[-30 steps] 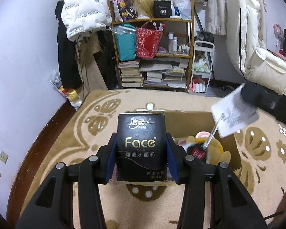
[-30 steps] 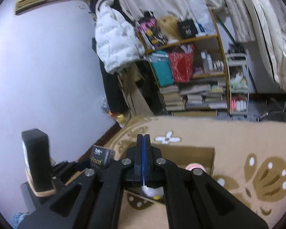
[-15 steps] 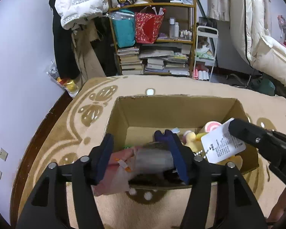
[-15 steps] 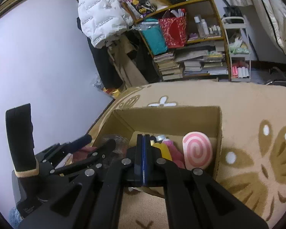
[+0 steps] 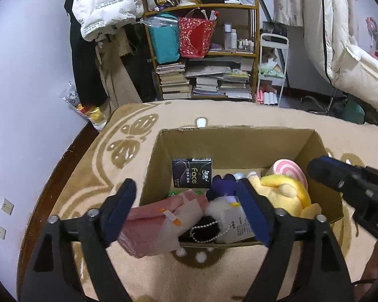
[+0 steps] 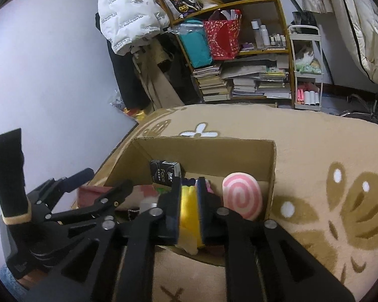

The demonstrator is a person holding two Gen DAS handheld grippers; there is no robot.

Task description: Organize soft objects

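A cardboard box (image 5: 234, 141) (image 6: 204, 148) sits on the rug. Inside lie a black Face tissue pack (image 5: 192, 172) (image 6: 163, 173), a pink pack (image 5: 158, 224), a small white and purple plush with a tag (image 5: 223, 206), a yellow plush (image 5: 284, 191) (image 6: 189, 214) and a pink swirl cushion (image 5: 293, 171) (image 6: 242, 200). My left gripper (image 5: 186, 209) is open and empty over the box's near edge. My right gripper (image 6: 189, 209) stands narrowly open around the yellow plush, which fills the gap between its fingers.
A beige patterned rug (image 5: 239, 115) covers the floor. A cluttered wooden bookshelf (image 5: 204, 50) stands at the back, with hanging coats (image 5: 105, 2) left of it. A white cart (image 5: 272, 70) is to its right. The wall (image 5: 25, 88) is close on the left.
My left gripper opened and let go of the black Face tissue pack, which now lies in the box. My right gripper dropped the paper tag and moved down onto the yellow plush.
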